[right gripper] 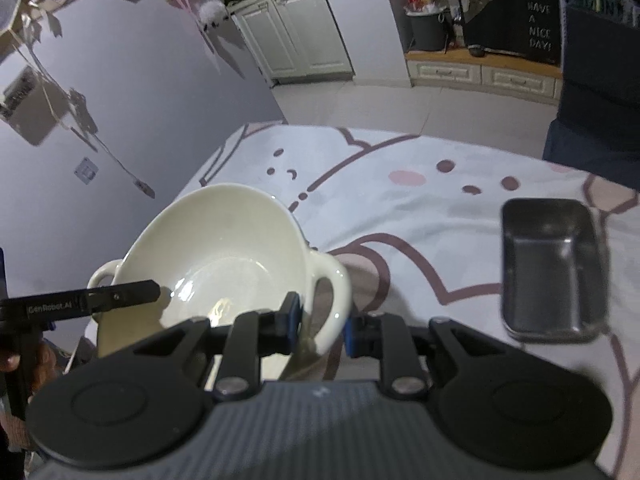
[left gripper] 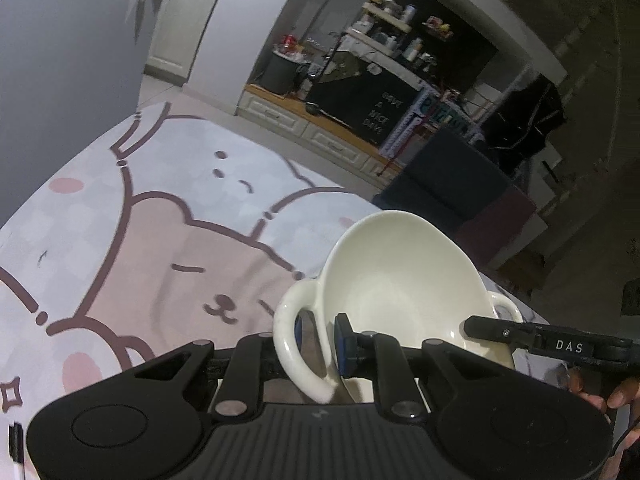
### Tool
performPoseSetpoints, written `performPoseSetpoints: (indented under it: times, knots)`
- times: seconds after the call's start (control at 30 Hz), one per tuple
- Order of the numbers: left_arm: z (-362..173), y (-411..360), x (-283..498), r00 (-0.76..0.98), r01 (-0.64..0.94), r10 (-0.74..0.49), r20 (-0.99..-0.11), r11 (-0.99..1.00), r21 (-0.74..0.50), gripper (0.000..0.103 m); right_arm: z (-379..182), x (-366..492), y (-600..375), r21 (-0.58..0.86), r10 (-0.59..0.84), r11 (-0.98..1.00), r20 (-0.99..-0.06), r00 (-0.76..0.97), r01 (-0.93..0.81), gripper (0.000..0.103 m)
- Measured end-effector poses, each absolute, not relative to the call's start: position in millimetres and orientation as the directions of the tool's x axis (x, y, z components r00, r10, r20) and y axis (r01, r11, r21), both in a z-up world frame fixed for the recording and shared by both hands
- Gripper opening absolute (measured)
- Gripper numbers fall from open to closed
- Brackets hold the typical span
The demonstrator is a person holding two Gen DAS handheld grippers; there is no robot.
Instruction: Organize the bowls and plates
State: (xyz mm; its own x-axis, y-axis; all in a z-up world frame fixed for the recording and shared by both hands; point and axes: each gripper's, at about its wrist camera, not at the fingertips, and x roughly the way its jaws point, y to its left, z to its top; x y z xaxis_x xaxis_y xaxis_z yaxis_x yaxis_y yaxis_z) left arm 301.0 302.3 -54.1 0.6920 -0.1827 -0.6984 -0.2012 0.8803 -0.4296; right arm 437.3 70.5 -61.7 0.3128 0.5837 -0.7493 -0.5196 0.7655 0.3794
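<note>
Both hand-held grippers — left, right — clamp the bowl's handles mid-carry; next, a level set-down.

Home interior: white panelled cabinets at upper centre, cluttered shelves upper right, cartoon-bear tablecloth lower left.

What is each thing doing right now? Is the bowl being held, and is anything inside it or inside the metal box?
White bowl: held up above the tablecloth by both handles, tilted, empty.
Left tool: shut on the bowl's left handle.
Right tool: shut on the bowl's right handle.
Metal tray: resting on the tablecloth, upright, empty, untouched.
</note>
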Motion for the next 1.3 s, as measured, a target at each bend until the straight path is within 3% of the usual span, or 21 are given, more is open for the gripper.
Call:
performPoseSetpoints:
  times: [0.63,0.97,1.3]
  knots:
    - [-7.5,154.6,249.6,0.682,-0.024,-0.295,-0.67,0.906,-0.423,0.019,13.8,322.2,-90.6,0.36,0.523,0.845,-0.713,0.467,-0.395,0.025]
    - [-2.8,69.8,236.3,0.646,0.109,-0.377,-0.664,0.906,-0.409,0.019,16.0,272.4,-179.6,0.366,0.471,0.882,-0.697,0.541,-0.296,0.025]
    - [-36.5,4.6,241.5,0.575,0.204,-0.456,-0.679,0.884,-0.421,0.019,-7.1,233.9,-257.2,0.372,0.413,0.908,-0.709,0.572,-0.193,0.025]
